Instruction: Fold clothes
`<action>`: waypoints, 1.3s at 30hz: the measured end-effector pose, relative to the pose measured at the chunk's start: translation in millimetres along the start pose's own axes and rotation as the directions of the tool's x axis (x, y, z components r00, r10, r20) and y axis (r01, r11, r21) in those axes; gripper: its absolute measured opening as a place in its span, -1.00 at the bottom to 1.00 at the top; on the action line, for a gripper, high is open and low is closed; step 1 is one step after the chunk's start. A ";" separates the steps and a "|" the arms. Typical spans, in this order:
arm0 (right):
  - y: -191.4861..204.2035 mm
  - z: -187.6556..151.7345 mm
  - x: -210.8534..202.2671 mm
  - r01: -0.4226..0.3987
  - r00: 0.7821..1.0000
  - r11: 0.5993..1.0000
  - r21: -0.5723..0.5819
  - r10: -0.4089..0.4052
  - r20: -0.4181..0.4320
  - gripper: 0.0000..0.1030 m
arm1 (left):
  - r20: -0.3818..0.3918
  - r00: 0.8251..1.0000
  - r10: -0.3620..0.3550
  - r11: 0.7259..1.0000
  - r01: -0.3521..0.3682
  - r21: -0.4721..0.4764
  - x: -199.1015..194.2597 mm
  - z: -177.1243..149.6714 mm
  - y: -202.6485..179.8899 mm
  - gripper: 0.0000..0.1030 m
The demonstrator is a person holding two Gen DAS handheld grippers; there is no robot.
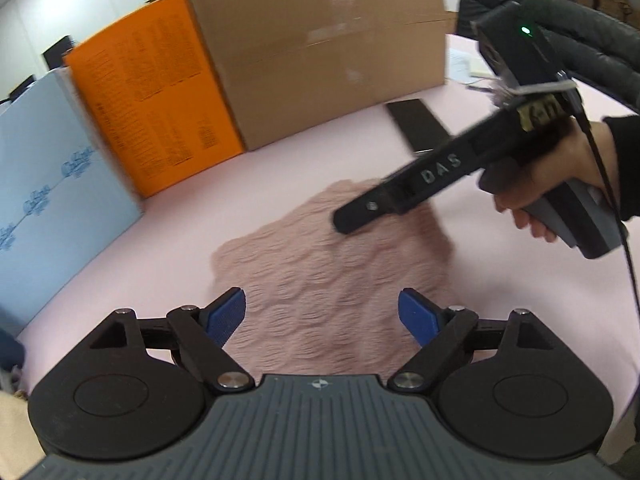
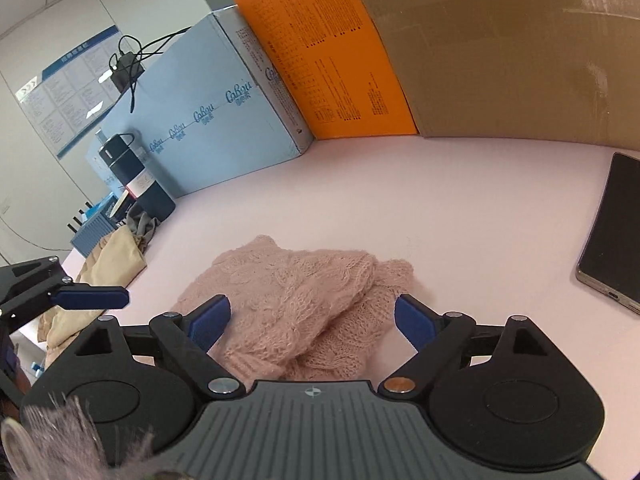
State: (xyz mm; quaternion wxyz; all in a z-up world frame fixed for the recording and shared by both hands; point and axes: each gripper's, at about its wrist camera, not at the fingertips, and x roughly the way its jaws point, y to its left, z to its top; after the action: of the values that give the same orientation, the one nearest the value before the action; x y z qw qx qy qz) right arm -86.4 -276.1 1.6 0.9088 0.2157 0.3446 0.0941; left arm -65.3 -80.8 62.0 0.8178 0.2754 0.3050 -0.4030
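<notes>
Both tools spread wide, empty: left tool, right tool above pink knit; best pinching near hem corners evenly

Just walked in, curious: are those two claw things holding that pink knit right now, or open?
Left gripper: open, holding nothing; the pink knit garment lies on the table beneath.
Right gripper: open, holding nothing, above the same garment.

Left gripper tilts down, jaws spread wide, nothing clamped. Right gripper at its two o'clock, likewise agape, gripped by a hand.
</notes>
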 end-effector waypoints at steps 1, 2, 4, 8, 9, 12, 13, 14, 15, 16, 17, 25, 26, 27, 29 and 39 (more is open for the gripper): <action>-1.8 -0.3 5.0 0.003 1.000 1.000 0.009 -0.003 0.001 0.74 | -0.010 1.000 0.022 1.000 -0.023 -0.018 1.4 -2.5 6.2 0.60; -3.1 -0.6 9.0 0.004 1.000 1.000 0.020 -0.004 0.002 0.75 | -0.020 0.999 0.044 0.998 -0.045 -0.041 0.0 -6.3 13.4 0.60; -5.7 -2.3 16.4 0.013 1.000 0.999 0.040 -0.013 0.002 0.88 | -0.049 0.995 0.085 0.991 -0.090 -0.100 -2.8 -18.9 28.7 0.65; -12.2 -9.7 30.5 0.005 1.000 0.996 0.094 -0.004 -0.017 0.93 | -0.169 0.978 0.122 0.968 -0.155 -0.199 13.8 -41.2 56.5 0.69; -13.2 -12.5 33.7 0.004 1.000 0.995 0.105 -0.002 -0.023 0.95 | -0.200 0.972 0.124 0.962 -0.167 -0.215 18.2 -46.3 60.8 0.69; -12.5 -20.3 37.3 0.003 1.000 0.994 0.110 -0.003 0.000 1.00 | -0.268 0.956 0.122 0.948 -0.192 -0.254 30.4 -57.8 69.8 0.70; -11.6 -21.5 37.6 0.005 1.000 0.994 0.110 -0.006 0.008 1.00 | -0.280 0.953 0.116 0.945 -0.193 -0.263 33.0 -60.6 70.9 0.70; -10.7 -22.6 37.9 0.008 1.000 0.994 0.109 -0.010 0.016 1.00 | -0.288 0.951 0.109 0.944 -0.190 -0.271 34.7 -62.8 71.4 0.70; -10.1 -23.2 37.9 0.010 1.000 0.994 0.110 -0.013 0.020 1.00 | -0.294 0.950 0.103 0.943 -0.187 -0.276 37.0 -64.0 71.9 0.70; -9.5 -23.8 37.8 0.013 1.000 0.994 0.111 -0.015 0.024 1.00 | -0.299 0.949 0.100 0.942 -0.187 -0.279 39.0 -64.9 72.0 0.70; -8.7 -24.4 37.6 0.016 1.000 0.994 0.106 -0.019 0.025 1.00 | -0.301 0.948 0.099 0.941 -0.188 -0.282 37.3 -67.1 71.2 0.70; -1.4 -27.5 39.6 -0.017 1.000 0.995 0.098 0.018 -0.009 -0.10 | -0.266 0.964 -0.028 0.932 -0.071 -0.357 41.0 -72.1 69.2 0.37; -1.3 -27.9 41.5 -0.039 0.999 0.992 0.118 0.043 -0.027 -0.23 | -0.255 0.966 -0.052 0.928 -0.048 -0.369 40.8 -72.7 68.8 -0.12; -1.7 -28.8 41.5 -0.051 0.998 0.989 0.142 0.054 -0.023 -0.23 | -0.238 0.969 -0.072 0.925 -0.024 -0.378 39.0 -73.1 67.9 -0.37; -5.2 -30.3 39.9 -0.082 0.996 0.975 0.205 0.085 -0.005 -0.30 | -0.196 0.974 -0.111 0.921 0.026 -0.390 32.9 -73.3 65.1 -0.73; -5.1 -28.2 27.8 -0.099 0.995 0.960 0.261 0.092 0.040 -0.32 | -0.104 0.984 -0.145 0.914 0.093 -0.396 12.1 -80.7 69.7 -0.80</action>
State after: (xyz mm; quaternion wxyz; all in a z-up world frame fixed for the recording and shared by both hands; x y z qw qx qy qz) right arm -84.4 -262.5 -35.8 0.8712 0.3521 0.3307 0.0883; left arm -24.1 6.0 14.0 0.8082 0.1143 0.4483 -0.3644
